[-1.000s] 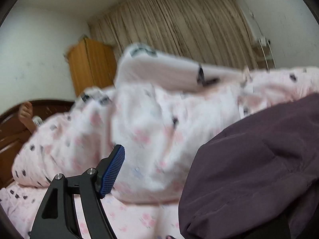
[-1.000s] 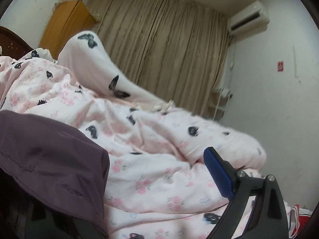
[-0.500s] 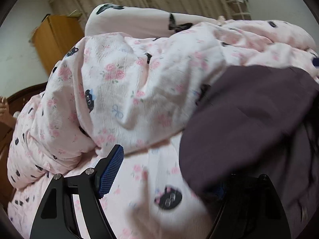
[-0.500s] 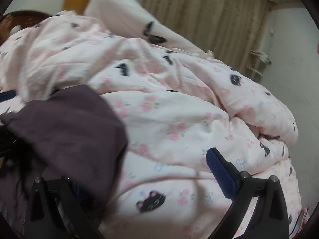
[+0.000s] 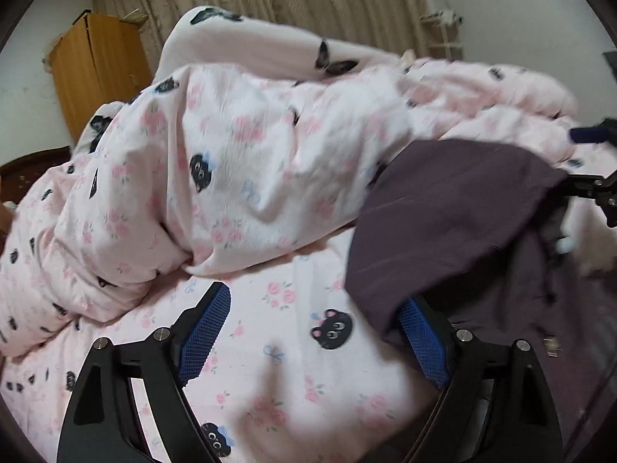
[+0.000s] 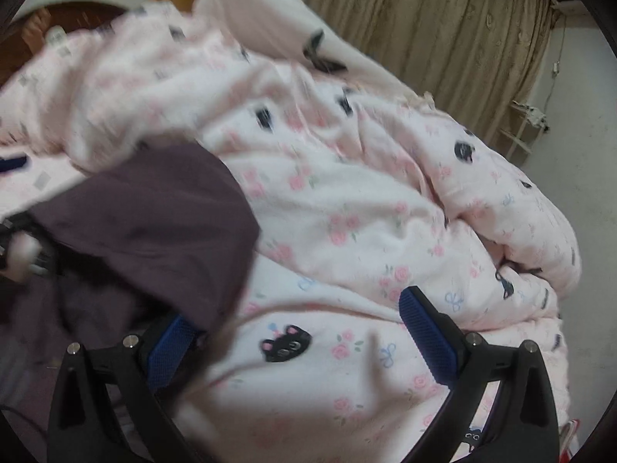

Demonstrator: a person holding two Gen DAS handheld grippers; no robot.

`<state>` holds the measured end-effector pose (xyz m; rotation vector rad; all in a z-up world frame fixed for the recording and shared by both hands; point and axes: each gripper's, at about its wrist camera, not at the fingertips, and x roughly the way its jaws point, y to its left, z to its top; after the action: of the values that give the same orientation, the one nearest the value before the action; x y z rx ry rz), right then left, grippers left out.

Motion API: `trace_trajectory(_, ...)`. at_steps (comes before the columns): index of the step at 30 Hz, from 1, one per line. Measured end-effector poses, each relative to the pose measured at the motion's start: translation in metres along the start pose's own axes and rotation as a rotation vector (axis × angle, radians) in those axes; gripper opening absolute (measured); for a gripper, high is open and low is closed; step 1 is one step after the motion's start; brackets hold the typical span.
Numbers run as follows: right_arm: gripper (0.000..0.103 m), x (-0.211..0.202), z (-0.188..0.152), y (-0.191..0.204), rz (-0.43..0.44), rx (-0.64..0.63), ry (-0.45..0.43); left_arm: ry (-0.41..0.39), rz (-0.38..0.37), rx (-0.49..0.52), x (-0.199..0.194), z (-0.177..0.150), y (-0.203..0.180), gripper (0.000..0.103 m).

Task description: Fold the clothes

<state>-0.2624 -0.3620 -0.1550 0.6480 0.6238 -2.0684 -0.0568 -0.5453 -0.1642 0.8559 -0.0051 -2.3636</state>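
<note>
The dark purple garment (image 5: 455,223) lies bunched on the pink floral bedding (image 5: 270,347), between the two tools. The left gripper (image 5: 312,332) and right gripper (image 6: 304,332) both stand with jaws spread wide, holding nothing (cloth drapes over each inner finger). Risk: closing now may pinch bedding together with the garment, or catch several layers, producing a crooked fold.

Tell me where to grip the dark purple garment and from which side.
Grip the dark purple garment at its lower hem corner, probably from the open bedsheet side. That edge hangs free beside the left gripper, whose jaws are open, while the quilt crowds the far side.
</note>
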Motion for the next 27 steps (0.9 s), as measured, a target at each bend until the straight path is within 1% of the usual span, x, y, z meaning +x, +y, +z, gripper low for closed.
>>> trace_trajectory(1,0.102,-0.008,0.001,-0.002,0.043,0.002,-0.01,-0.012,-0.017,-0.026,-0.003,0.003,0.003,0.085)
trace_trajectory(2,0.102,-0.013,0.004,-0.005,0.068,0.019,-0.024,-0.023,-0.035,-0.051,-0.007,0.005,0.006,0.085)
trace_trajectory(8,0.102,-0.036,0.024,-0.029,0.137,0.165,-0.128,-0.088,-0.133,-0.2,-0.025,0.021,0.022,0.085)
trace_trajectory(10,0.102,-0.026,0.029,-0.028,0.114,0.187,-0.11,-0.045,-0.084,-0.182,-0.01,0.019,0.012,0.085)
trace_trajectory(13,0.102,0.013,0.027,-0.016,0.044,0.164,0.014,0.023,-0.008,-0.151,0.014,0.015,-0.005,0.085)
trace_trajectory(15,0.102,0.034,0.019,-0.012,0.006,0.161,0.087,0.106,0.071,-0.077,0.039,0.008,-0.021,0.085)
trace_trajectory(17,0.102,0.051,0.01,-0.011,-0.01,0.167,0.139,0.156,0.102,-0.039,0.054,0.004,-0.03,0.085)
trace_trajectory(18,0.102,0.057,0.006,-0.011,-0.01,0.174,0.158,0.151,0.107,-0.043,0.054,0.004,-0.031,0.085)
trace_trajectory(20,0.102,0.058,0.004,-0.014,0.002,0.192,0.157,0.137,0.117,-0.054,0.054,0.005,-0.032,0.085)
trace_trajectory(21,0.102,0.055,0.004,-0.015,0.007,0.196,0.151,0.106,0.118,-0.07,0.046,0.008,-0.029,0.085)
trace_trajectory(23,0.102,0.04,0.005,-0.018,0.014,0.199,0.106,0.06,0.114,-0.093,0.03,0.01,-0.023,0.085)
trace_trajectory(27,0.102,0.0,0.005,-0.02,0.041,0.202,0.025,-0.027,0.102,-0.152,-0.021,0.008,-0.005,0.085)
